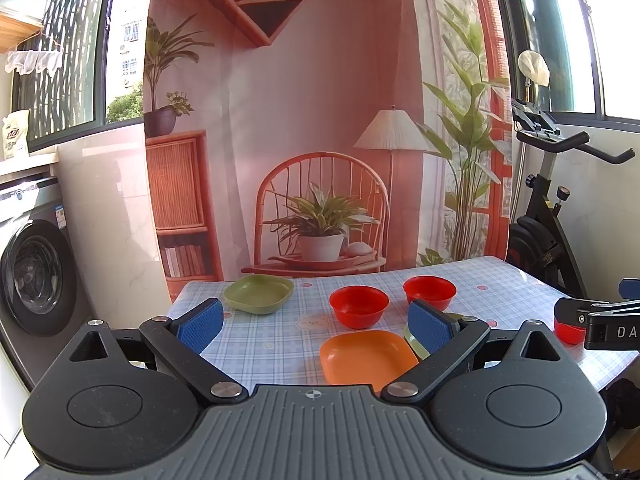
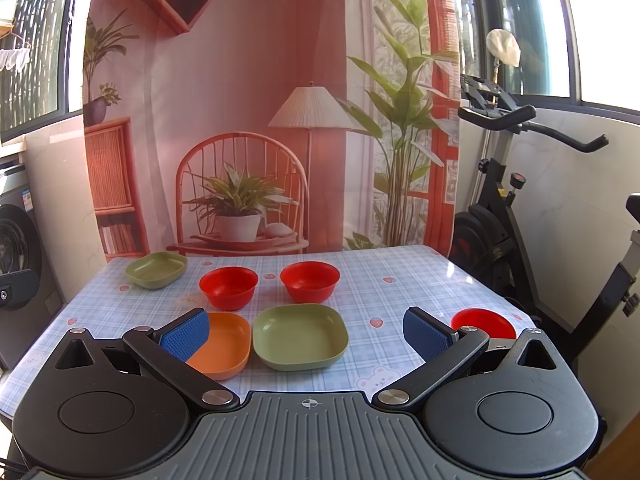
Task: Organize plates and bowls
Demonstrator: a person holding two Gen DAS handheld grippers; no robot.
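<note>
On the checked tablecloth lie an orange plate [image 2: 224, 346], a green plate [image 2: 300, 336] beside it, and a second green plate [image 2: 157, 269] at the far left. Two red bowls [image 2: 229, 287] [image 2: 310, 281] stand behind them; a third red bowl [image 2: 483, 323] sits near the right edge. My right gripper [image 2: 306, 332] is open and empty above the near green plate. My left gripper [image 1: 316, 326] is open and empty above the orange plate [image 1: 366, 356], with the far green plate [image 1: 258, 293] and red bowls [image 1: 359, 306] [image 1: 430, 293] ahead.
The table [image 2: 400, 280] ends at a printed backdrop. An exercise bike [image 2: 512, 200] stands close to its right side. A washing machine [image 1: 36, 276] stands to the left. The right gripper's body [image 1: 600, 326] juts in at the right of the left wrist view.
</note>
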